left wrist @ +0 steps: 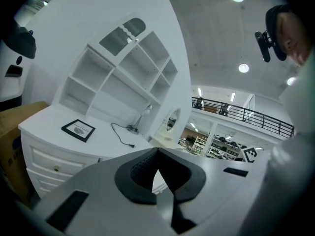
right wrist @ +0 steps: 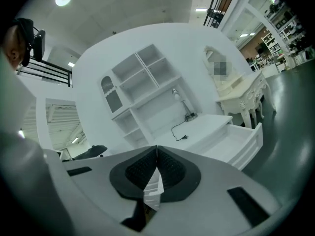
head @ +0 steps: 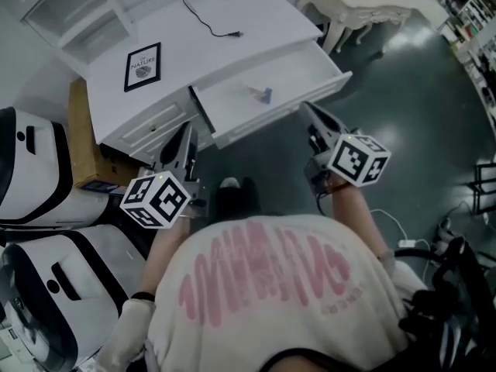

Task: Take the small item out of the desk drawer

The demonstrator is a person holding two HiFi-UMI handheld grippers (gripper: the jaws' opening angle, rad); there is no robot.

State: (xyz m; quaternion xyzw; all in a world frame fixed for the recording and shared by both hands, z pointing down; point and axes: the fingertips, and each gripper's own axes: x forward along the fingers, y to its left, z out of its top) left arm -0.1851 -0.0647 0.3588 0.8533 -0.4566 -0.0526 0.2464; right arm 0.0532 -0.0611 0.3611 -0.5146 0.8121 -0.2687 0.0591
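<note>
The white desk point(head: 225, 45) has its middle drawer point(head: 283, 108) pulled open. Inside the drawer lies a small blue item point(head: 264, 94) beside a pale scrap. My left gripper point(head: 186, 130) is shut and empty, hanging in front of the desk's left drawers, short of the open one. Off the drawer's right front corner, my right gripper point(head: 304, 107) is also shut with nothing in it. In the left gripper view the left gripper point(left wrist: 157, 149) points at the desk top. The right gripper view shows the right gripper point(right wrist: 156, 146) with the open drawer point(right wrist: 236, 141) off to its right.
A framed picture point(head: 143, 67) and a black cable point(head: 209, 18) lie on the desk top. A cardboard box point(head: 81, 130) and white-and-black machines point(head: 31, 169) stand at the left. A cream table point(head: 356, 2) stands beyond the desk's right end. The person's shoe point(head: 229, 183) is below the drawer.
</note>
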